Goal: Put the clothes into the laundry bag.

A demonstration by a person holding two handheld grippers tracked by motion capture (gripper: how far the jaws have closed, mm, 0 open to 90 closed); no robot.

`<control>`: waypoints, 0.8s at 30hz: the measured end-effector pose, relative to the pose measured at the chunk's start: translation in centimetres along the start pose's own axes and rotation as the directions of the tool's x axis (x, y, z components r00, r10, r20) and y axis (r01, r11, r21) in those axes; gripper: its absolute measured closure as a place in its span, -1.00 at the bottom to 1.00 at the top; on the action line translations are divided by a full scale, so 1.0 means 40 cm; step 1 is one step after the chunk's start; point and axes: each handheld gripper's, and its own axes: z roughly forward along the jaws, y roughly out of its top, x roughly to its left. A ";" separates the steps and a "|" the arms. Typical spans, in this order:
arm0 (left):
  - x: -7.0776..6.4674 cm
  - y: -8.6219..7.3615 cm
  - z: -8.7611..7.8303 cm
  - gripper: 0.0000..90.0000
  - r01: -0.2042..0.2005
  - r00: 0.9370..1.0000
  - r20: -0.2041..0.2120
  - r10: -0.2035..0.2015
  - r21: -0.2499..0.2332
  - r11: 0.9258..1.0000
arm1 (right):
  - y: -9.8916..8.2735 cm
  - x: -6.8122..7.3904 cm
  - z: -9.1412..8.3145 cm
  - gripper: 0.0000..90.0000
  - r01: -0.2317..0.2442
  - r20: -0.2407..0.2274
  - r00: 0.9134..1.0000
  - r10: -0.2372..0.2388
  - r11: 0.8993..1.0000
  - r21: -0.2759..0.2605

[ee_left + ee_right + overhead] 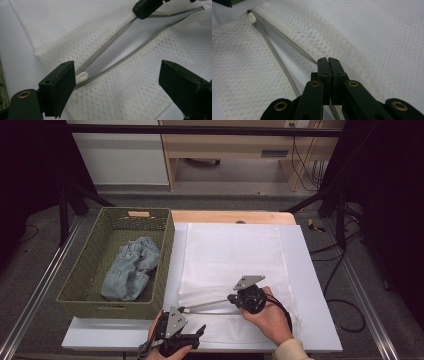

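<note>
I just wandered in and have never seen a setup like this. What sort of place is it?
Probably a lab or workshop corner for recording handwork. A white table stands framed by black stands, loose cables trail over the floor, and a wicker basket of jeans sits beside a white mesh laundry bag.

I see the mesh bag (232, 255) as white woven netting, dimpled and matt, its zipper tape (117, 58) a smooth grey with a glossy white plastic pull (81, 76). My gripper jaws look like matt black plastic with brass-coloured rivets. The basket (80, 275) is rough olive wicker; the jeans (129, 270) inside it are faded denim.
</note>
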 end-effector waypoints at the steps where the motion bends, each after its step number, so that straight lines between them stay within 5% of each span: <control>1: -0.001 0.000 -0.001 -0.70 -0.001 1.000 -0.003 0.001 0.000 1.000 | 0.004 0.000 -0.006 0.98 -0.011 -0.001 1.000 0.011 1.000 -0.006; 24: 0.011 0.006 -0.017 -0.73 -0.003 0.998 -0.067 0.003 -0.011 1.000 | 0.061 -0.015 -0.099 0.98 -0.025 -0.027 0.999 0.023 0.997 -0.070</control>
